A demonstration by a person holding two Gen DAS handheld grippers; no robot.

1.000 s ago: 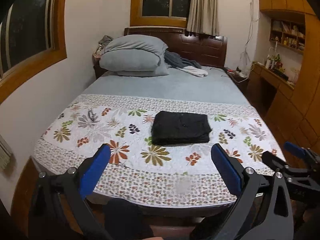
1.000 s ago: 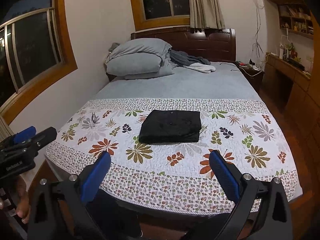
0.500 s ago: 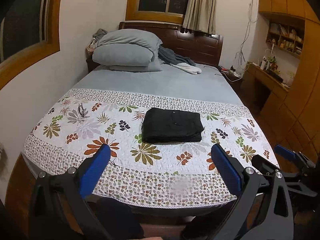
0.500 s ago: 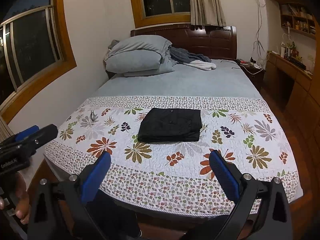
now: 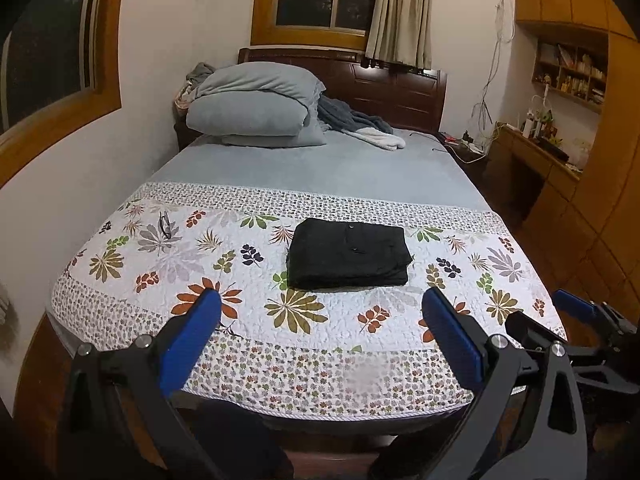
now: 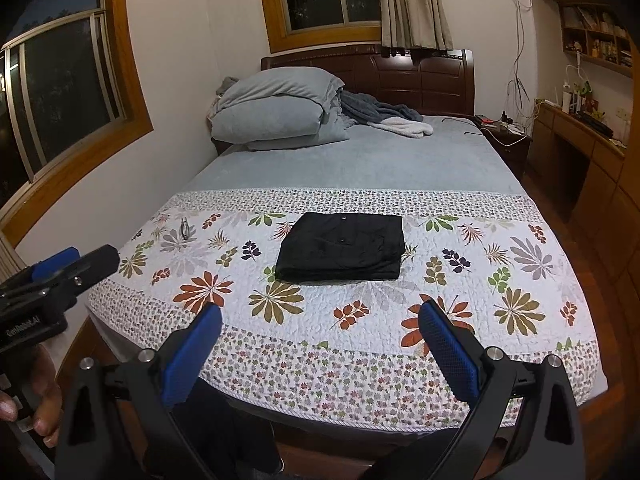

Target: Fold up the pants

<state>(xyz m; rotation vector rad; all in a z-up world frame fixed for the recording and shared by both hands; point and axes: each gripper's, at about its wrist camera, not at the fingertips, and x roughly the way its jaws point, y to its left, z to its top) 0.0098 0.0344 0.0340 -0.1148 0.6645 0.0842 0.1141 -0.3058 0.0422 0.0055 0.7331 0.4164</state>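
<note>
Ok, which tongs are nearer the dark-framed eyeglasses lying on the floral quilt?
Left. The left tongs hang off the floral quilt's near edge with the eyeglasses ahead-left; the right tongs sit further right, farther away.

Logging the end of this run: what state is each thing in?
Black pants: folded into a flat rectangle, lying on the floral quilt.
Left gripper: open, empty.
Right gripper: open, empty.
Pillows: stacked at the headboard.
Curtain: drawn aside, window uncovered.
</note>
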